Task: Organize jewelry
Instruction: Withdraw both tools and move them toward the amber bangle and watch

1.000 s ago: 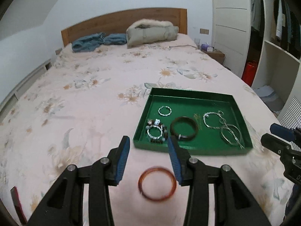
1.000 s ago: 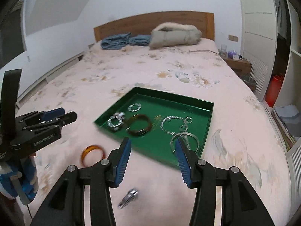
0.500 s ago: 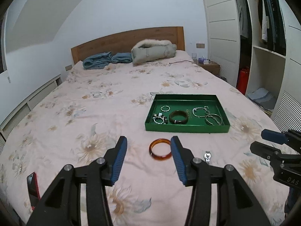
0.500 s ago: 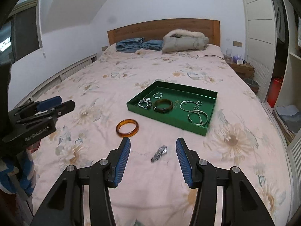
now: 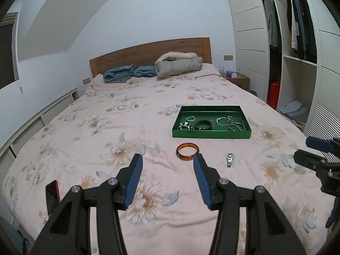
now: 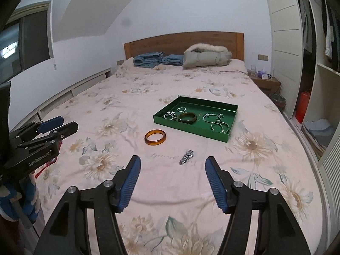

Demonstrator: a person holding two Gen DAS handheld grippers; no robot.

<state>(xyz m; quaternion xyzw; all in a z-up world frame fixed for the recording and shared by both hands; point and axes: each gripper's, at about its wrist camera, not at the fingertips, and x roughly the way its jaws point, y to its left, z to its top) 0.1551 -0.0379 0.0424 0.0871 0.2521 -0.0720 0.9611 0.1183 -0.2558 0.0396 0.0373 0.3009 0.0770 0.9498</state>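
Floral bedspread (image 6: 191, 191) under both empty grippers, left gripper (image 5: 167, 159) and right gripper (image 6: 172, 161), jaws freshly parted; red-edged phone (image 5: 52, 197) only in left view.

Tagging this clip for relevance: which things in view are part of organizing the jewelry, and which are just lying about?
Job:
green tray with bracelets
amber bangle on the bedspread
small silver piece beside it

Lying about:
grey jacket
blue clothes
nightstand clutter
wardrobe clothes

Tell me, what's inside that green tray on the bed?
The tray holds a dark bangle, a small silver ring, a beaded bracelet, a silver chain and thin silver hoops. Its near wall hides a strip of the floor in the left view.
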